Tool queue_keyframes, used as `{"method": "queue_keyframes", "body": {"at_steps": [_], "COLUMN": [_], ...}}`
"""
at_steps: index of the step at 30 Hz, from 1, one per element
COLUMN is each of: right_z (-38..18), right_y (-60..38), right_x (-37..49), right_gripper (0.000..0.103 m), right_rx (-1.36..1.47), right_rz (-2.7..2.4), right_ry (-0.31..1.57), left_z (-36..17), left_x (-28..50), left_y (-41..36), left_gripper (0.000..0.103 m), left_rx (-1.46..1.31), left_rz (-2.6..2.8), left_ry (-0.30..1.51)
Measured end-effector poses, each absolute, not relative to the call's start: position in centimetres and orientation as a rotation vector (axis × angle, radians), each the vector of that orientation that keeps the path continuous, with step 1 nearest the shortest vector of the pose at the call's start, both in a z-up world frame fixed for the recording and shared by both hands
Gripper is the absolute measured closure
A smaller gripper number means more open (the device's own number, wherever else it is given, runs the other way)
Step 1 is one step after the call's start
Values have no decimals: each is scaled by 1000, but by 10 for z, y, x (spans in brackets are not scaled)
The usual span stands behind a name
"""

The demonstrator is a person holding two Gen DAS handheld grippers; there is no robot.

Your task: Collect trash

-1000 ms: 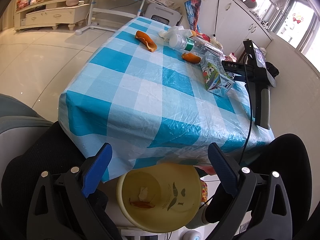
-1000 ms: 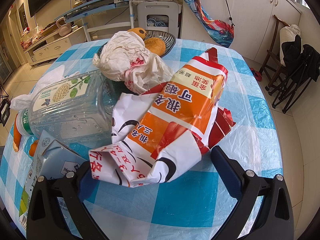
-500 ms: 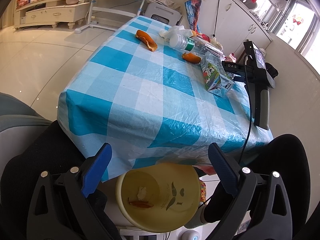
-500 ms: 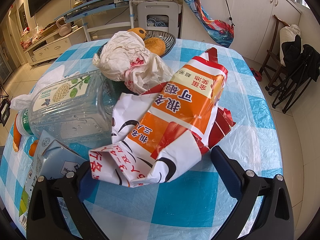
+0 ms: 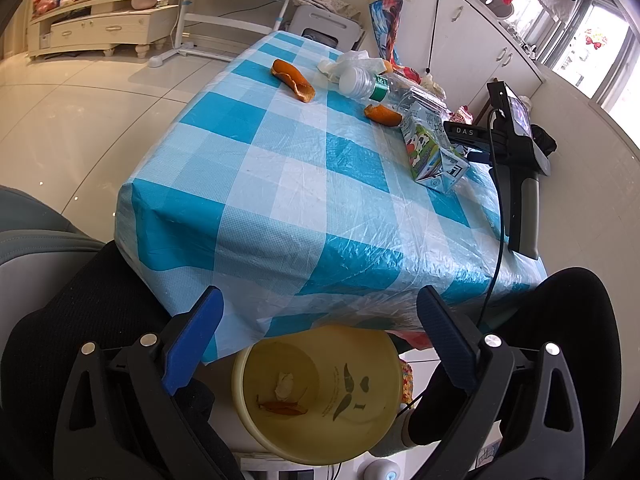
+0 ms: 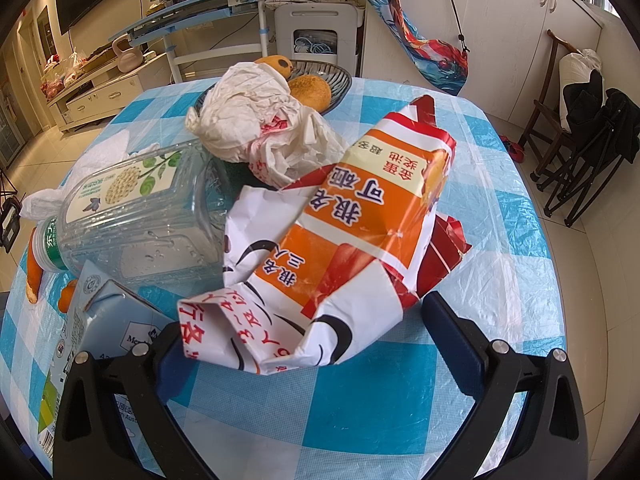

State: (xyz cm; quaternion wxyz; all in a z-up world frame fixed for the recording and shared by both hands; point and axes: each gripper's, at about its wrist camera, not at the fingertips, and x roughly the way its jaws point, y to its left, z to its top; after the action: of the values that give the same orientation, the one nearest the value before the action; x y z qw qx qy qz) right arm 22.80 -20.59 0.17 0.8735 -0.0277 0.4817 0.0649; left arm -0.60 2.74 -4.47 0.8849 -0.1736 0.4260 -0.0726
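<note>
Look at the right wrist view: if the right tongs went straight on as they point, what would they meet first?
Probably the crumpled orange wrapper, which lies between the open right tongs; its depth is unclear.

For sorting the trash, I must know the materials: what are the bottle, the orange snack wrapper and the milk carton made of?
Bottle: clear plastic, glossy; the tablecloth shows through it.
Orange snack wrapper: thin plastic film, probably; shiny, creased, printed.
Milk carton: coated paperboard, it seems; folded edges, slightly glossy print.
</note>
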Motion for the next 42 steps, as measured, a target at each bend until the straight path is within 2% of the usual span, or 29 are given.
{"method": "queue_keyframes", "body": {"at_steps": [42], "right_z": [2], "right_y": [-206], "right_x": [228], "right_gripper": [6], "right_rx": [-57], "right_rz": [136], "right_ry": [1006], "left_z": [-47], "left_x": [-7], "left_y": [27], "left_gripper": [8], "left_rx": [-353], "left_rz": [-157], "left_ry": [898]}}
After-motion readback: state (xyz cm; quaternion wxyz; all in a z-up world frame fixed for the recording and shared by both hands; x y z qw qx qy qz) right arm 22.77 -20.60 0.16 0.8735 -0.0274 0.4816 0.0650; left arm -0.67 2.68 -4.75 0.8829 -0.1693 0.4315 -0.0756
